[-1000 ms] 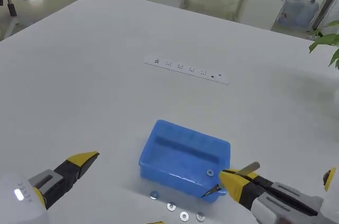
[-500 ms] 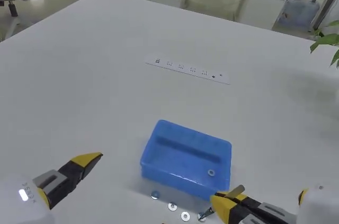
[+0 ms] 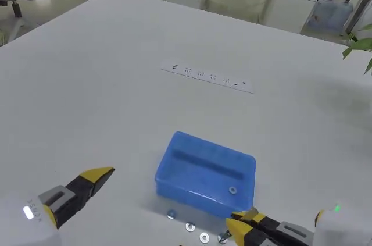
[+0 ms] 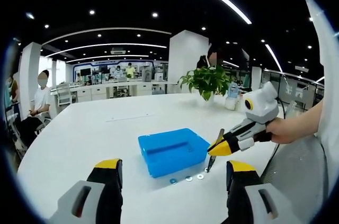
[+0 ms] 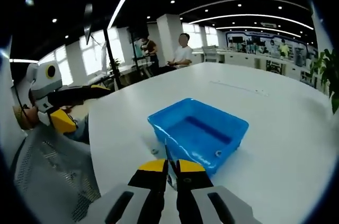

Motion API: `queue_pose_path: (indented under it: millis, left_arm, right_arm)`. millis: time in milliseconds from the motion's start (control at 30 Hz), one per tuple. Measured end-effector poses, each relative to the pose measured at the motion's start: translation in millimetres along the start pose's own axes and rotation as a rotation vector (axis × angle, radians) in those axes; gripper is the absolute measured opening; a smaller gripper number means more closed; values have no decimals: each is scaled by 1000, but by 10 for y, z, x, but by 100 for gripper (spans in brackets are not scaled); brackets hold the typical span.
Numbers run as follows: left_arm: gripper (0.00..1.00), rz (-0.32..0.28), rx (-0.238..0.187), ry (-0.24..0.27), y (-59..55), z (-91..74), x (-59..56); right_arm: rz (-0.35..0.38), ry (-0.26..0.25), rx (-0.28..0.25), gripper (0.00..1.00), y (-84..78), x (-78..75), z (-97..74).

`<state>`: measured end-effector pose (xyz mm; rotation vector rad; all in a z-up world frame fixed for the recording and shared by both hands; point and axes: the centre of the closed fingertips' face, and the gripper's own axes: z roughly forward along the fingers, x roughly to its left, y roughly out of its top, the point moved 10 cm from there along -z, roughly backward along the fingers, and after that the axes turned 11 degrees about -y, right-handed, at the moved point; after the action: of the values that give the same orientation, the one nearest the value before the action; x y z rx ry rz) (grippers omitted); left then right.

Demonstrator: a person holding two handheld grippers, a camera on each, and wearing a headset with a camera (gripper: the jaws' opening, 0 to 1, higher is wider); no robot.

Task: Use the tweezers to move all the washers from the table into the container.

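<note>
The blue container sits near the table's front edge with one washer inside it. Several washers lie in a row on the table just in front of it. My right gripper is shut on thin metal tweezers, whose tip is down at the rightmost washer. In the right gripper view the tweezers stick out between the shut jaws towards the container. My left gripper hovers open to the left of the container, holding nothing. The left gripper view shows the container, the washers and the tweezers.
A flush socket strip lies in the white table beyond the container. Office chairs, desks, people and a green plant stand around the table.
My right gripper has dropped from the container's near right corner towards me, bringing the tweezers' tip down to the washers on the table. The left gripper has barely moved.
</note>
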<state>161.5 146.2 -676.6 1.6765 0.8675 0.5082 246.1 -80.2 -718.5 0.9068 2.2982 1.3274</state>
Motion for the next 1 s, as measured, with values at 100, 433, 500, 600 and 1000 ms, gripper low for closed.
queue_pose_path:
  millis: [100,433,500,600,1000]
  left_arm:
    - [81,2,1,-3,0,2,-2]
    - [82,-8,-27,-11,20,-8,-6]
    - [82,-9,-22,-10,15,-7,-3]
    - [81,-4,-25,-10,21,-7,-6]
    - [81,-2,-41,-1,33,-20,-1]
  right_arm:
    - [-105,1,12,3,28,29,20]
    - [-201,9,66,2,30,62,36]
    - [-205,7,73,2,31,58,33]
    - [-157,-1,83,2,36,20,40]
    - [-16,-1,46,2,195,-123,-109]
